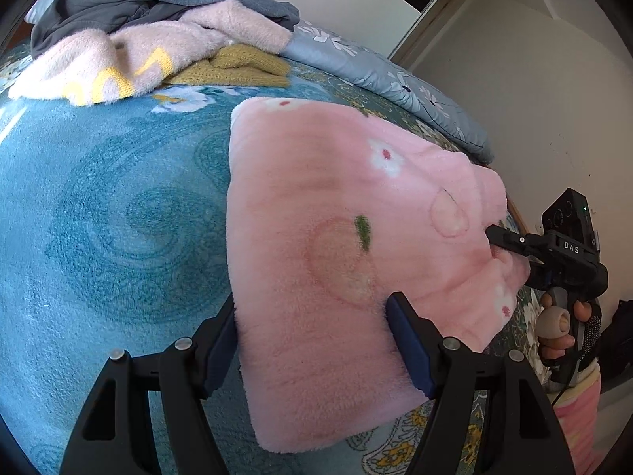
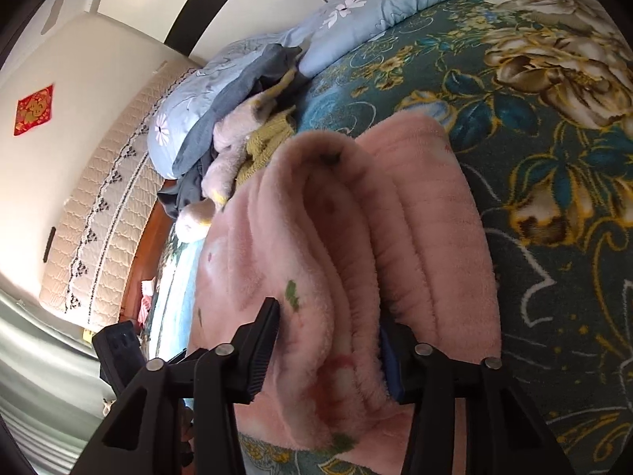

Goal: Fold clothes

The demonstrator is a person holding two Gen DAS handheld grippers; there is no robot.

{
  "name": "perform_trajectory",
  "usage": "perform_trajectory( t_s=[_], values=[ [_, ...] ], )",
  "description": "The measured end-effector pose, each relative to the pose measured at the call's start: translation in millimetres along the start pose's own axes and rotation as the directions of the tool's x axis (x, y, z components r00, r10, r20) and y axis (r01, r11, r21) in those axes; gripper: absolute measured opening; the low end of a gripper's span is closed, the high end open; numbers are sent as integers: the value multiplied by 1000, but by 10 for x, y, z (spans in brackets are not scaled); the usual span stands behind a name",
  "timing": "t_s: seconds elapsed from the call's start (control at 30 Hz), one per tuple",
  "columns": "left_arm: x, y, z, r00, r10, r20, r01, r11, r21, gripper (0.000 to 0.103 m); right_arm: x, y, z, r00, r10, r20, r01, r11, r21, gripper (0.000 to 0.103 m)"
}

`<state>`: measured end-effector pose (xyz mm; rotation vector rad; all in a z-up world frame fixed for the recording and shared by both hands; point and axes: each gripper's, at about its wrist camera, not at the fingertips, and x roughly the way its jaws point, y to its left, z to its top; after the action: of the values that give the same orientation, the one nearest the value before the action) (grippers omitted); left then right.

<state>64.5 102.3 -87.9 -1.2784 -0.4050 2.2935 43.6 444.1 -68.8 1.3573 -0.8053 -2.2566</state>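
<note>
A folded pink fleece garment (image 1: 336, 237) with flower and fruit prints lies on the blue floral bedspread (image 1: 110, 206). My left gripper (image 1: 312, 340) straddles its near edge, jaws wide with the thick fold between them. My right gripper (image 1: 494, 237) bites the garment's right edge. In the right wrist view the stacked pink layers (image 2: 356, 237) sit between the right gripper's (image 2: 328, 340) fingers, squeezed.
A heap of unfolded clothes (image 1: 158, 39), grey, pale pink and mustard, lies at the back of the bed beside a blue floral quilt (image 1: 395, 79). The pile also shows in the right wrist view (image 2: 237, 134). A white wall (image 1: 534, 99) stands right of the bed.
</note>
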Motion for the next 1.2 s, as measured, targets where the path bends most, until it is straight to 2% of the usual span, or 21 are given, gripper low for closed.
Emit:
perform_trajectory(
  t_s=[0.07, 0.13, 0.23, 0.27, 0.33, 0.37, 0.43, 0.5, 0.67, 0.73, 0.83, 0.93, 1.0, 1.07, 1.1, 1.13, 1.2],
  values=[
    [-7, 0, 3, 1000, -5, 3, 5, 1000, -1, 73, -20, -24, 4, 1000, 0, 22, -1, 1000, 29, 30],
    [-29, -6, 6, 1000, -22, 12, 22, 1000, -1, 73, -137, -18, 24, 997, 39, 66, -41, 998, 38, 25],
    [-95, -47, 18, 997, -74, 38, 73, 997, 14, 73, -425, -21, 70, 979, 127, 158, -133, 991, 31, 24],
    [-109, -67, 16, 996, -83, 42, 82, 996, 23, 73, -508, -47, 80, 975, 128, 181, -135, 991, 26, 24],
    [-92, -97, 9, 996, -82, 33, 81, 996, 38, 74, -571, -148, 92, 976, 78, 203, -89, 995, 44, 24],
    [-68, -98, 5, 997, -80, 23, 79, 996, 36, 74, -558, -256, 92, 978, 65, 197, -82, 993, 83, 24],
    [-21, -99, -4, 997, -73, 5, 73, 997, 31, 74, -438, -479, 83, 984, 94, 149, -117, 982, 149, 24],
    [3, -86, -6, 998, -60, -2, 60, 998, 23, 74, -283, -576, 58, 992, 80, 101, -97, 979, 179, 24],
    [22, -36, -2, 998, -67, -6, 67, 998, -4, 74, -327, -508, 64, 992, 76, 99, -91, 983, 158, 27],
    [22, -48, -11, 998, -65, -6, 65, 998, 1, 74, -382, -451, 53, 993, 52, 101, -66, 988, 139, 28],
    [-21, -65, -7, 999, -52, 7, 52, 999, 15, 74, -519, -282, 44, 991, -39, 129, 31, 998, 62, 30],
    [-177, -46, 37, 998, -16, 63, 15, 1000, 19, 74, -801, -237, 1, 964, -162, 209, 152, 986, 61, 30],
    [-320, -31, 73, 992, 13, 122, -16, 1000, 19, 74, -941, -225, -24, 947, -205, 246, 192, 978, 77, 30],
    [-453, -92, 97, 983, 16, 185, -23, 999, 33, 74, -971, -98, -51, 944, -194, 266, 189, 981, 46, 30],
    [-468, -163, 86, 981, -4, 196, -7, 998, 56, 74, -933, 19, -72, 948, -175, 266, 182, 983, 1, 30],
    [-471, -244, 70, 979, -31, 202, 14, 996, 83, 74, -879, 161, -106, 951, -160, 266, 180, 982, -54, 30],
    [-382, -462, -38, 982, -90, 165, 63, 985, 158, 74, -733, 421, -182, 960, -140, 245, 183, 969, -166, 30]
  ],
)
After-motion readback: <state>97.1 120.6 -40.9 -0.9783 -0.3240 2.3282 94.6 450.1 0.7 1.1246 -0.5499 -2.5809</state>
